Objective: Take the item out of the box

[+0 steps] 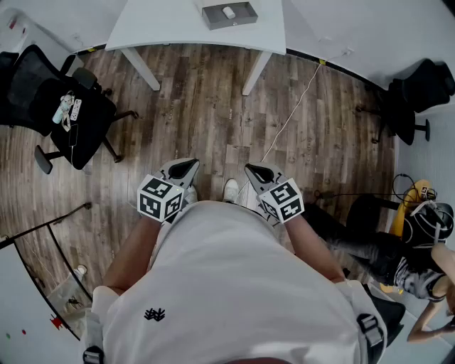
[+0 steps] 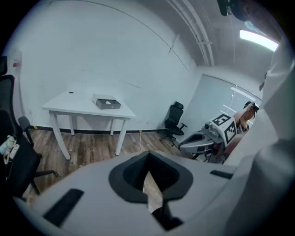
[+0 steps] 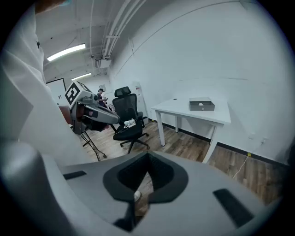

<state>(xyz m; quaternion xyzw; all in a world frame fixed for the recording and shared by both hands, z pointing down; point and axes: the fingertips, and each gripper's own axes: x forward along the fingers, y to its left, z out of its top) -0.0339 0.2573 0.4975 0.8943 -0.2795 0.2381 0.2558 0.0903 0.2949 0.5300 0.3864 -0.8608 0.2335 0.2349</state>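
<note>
A grey open box [image 1: 229, 14] rests on the white table [image 1: 156, 28] far ahead, with a small white item [image 1: 229, 12] inside it. I hold both grippers close to my body, well short of the table. The left gripper [image 1: 186, 169] and right gripper [image 1: 257, 170] point forward over the wooden floor, each with its jaws shut on nothing. The left gripper view shows the box [image 2: 106, 102] on the table [image 2: 69, 107] beyond its closed jaws [image 2: 148, 154]. From the right gripper view the box [image 3: 202, 104] appears past the closed jaws [image 3: 147, 156].
A black office chair [image 1: 64, 114] carrying small objects stands at the left, and another black chair [image 1: 419, 92] is at the right. A white cable [image 1: 291, 114] runs across the floor. A person [image 1: 419, 263] sits at the lower right beside a dark stand.
</note>
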